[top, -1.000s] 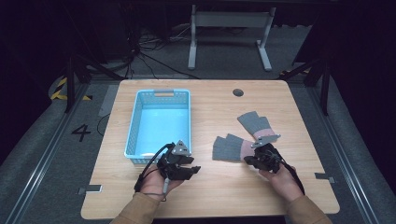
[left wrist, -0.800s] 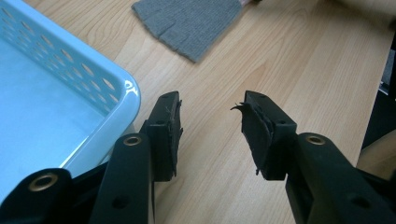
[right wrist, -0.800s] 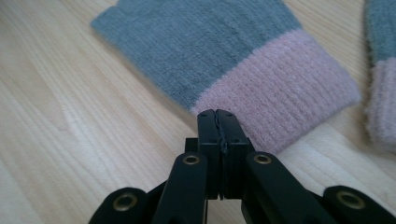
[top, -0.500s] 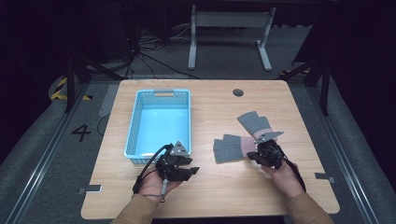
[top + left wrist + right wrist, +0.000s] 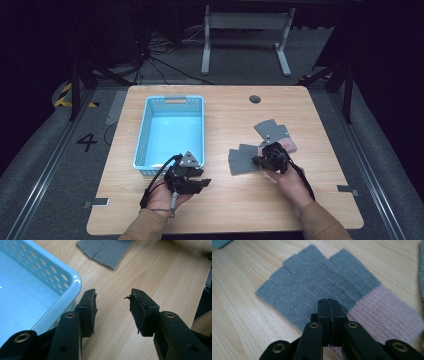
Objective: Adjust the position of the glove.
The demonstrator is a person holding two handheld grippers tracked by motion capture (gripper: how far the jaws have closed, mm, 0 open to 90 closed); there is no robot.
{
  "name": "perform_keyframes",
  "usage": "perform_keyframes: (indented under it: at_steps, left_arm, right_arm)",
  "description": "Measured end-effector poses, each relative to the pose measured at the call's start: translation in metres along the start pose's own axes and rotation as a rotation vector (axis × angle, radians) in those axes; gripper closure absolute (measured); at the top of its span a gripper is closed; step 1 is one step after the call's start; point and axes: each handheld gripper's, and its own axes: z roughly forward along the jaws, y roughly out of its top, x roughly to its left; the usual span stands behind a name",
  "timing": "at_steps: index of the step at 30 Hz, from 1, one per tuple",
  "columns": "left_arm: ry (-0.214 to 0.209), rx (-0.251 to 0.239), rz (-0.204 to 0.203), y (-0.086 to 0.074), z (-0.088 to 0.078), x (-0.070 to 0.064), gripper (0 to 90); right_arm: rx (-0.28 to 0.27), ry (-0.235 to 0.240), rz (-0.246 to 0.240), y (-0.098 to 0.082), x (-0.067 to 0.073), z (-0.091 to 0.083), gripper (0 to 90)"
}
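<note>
The right gripper (image 5: 329,302) is clamped shut over the grey glove (image 5: 317,282) lying flat on the table (image 5: 320,115), right of the basket (image 5: 145,125). The left gripper (image 5: 112,305) hangs half open, empty, beside the basket's corner. Since a moment ago, glove and right gripper have slid slightly sideways.

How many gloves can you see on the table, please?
2: the near glove lies under the right gripper, and the far glove lies just behind it. Nothing seems hidden.
</note>
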Motion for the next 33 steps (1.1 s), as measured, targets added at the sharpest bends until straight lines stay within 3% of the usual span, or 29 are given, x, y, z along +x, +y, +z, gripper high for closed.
perform_keyframes:
  at_steps: [22,27,33]
  left_arm:
    - [-0.022,-0.007,0.020,0.009,0.007,-0.002,56.7]
    - [-0.034,-0.015,0.016,0.008,0.001,-0.003,56.1]
    - [-0.059,-0.040,-0.001,0.003,-0.008,-0.002,54.6]
  right_arm:
    - [0.034,-0.027,-0.030,-0.013,0.028,-0.009,89.6]
    - [-0.031,-0.004,-0.017,-0.010,0.025,-0.024,89.5]
    - [-0.099,0.011,0.038,-0.009,0.011,-0.045,87.6]
